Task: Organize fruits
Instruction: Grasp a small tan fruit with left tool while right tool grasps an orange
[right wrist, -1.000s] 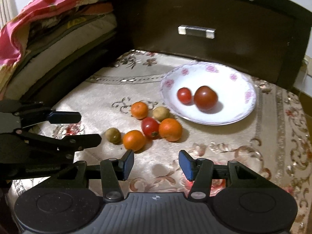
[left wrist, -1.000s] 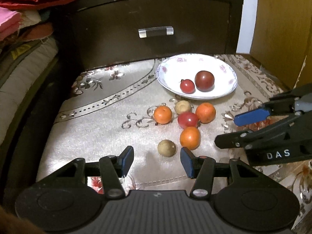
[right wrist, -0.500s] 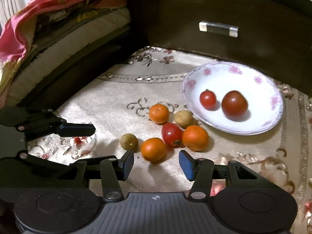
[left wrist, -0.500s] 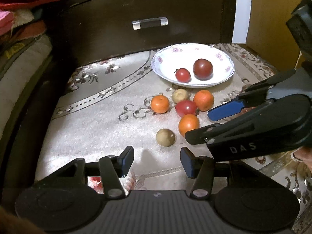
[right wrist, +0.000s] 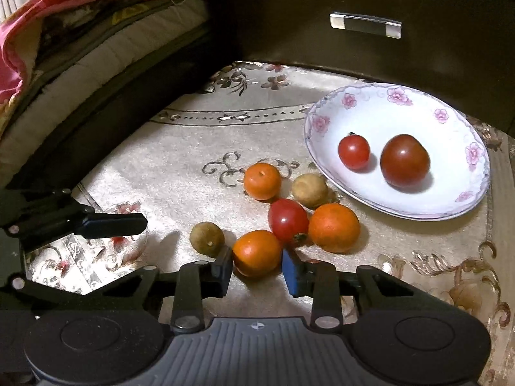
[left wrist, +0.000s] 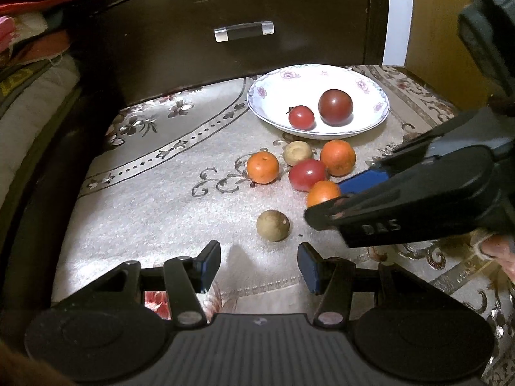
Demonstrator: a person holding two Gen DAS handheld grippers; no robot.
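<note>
A white flowered plate (right wrist: 450, 119) (left wrist: 370, 77) holds a small red tomato (right wrist: 353, 151) and a dark tomato (right wrist: 405, 160). On the cloth lie three oranges, a red tomato (right wrist: 287, 219) and two brown fruits. My right gripper (right wrist: 257, 268) is open, its fingers on either side of the nearest orange (right wrist: 256, 252) (left wrist: 322, 193), not closed on it. My left gripper (left wrist: 259, 265) is open and empty, just short of a brown fruit (left wrist: 273, 225) (right wrist: 207, 238).
A dark drawer front with a metal handle (left wrist: 243, 31) stands behind the plate. Folded bedding (right wrist: 64, 32) is stacked at the left. A yellow wooden panel (left wrist: 450, 32) stands at the right. The patterned cloth (left wrist: 154, 199) covers the surface.
My right gripper has moved forward and down until its open fingers flank the nearest orange. My left gripper has stayed near the brown fruit.
</note>
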